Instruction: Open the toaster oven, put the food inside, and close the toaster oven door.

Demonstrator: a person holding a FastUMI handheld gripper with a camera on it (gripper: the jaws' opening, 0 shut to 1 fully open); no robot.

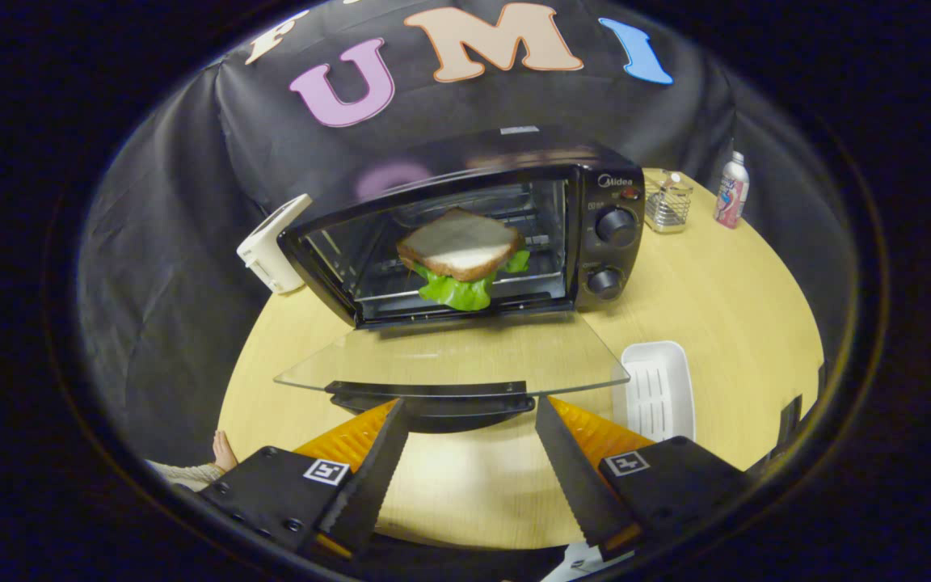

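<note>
Hand: a person's hand [223, 451] and a bit of sleeve rest at the table's near edge, to the left of the fingers.
White box: a small white appliance [274, 242] leans against the toaster oven's left wall; what it is I cannot tell.
Toaster oven: the toaster oven [465, 230] stands well beyond the fingers on the round wooden table [740, 307], its mouth facing the gripper.
Food: the sandwich [462, 255], bread on top with lettuce hanging at its front edge, sits inside the oven on the rack, so the loading step looks done.
Door: the glass door [449, 356] is dropped fully open and lies flat, its free edge and dark handle [431, 398] nearest the fingers.
Gripper: the gripper [472, 420] has its fingers spread wide, holding nothing; the handle lies just ahead of the tips, roughly centred between them.
Key relation: the handle's long axis runs left to right, crosswise to the fingers, and the hinge lies beyond it, so closing likely means getting under that edge and lifting up and away.
White tray: an empty ribbed tray [659, 388] lies just right of the door.
Far right: a wire holder [667, 204] and a bottle [732, 192] stand beside the oven's knobs [616, 226].
</note>
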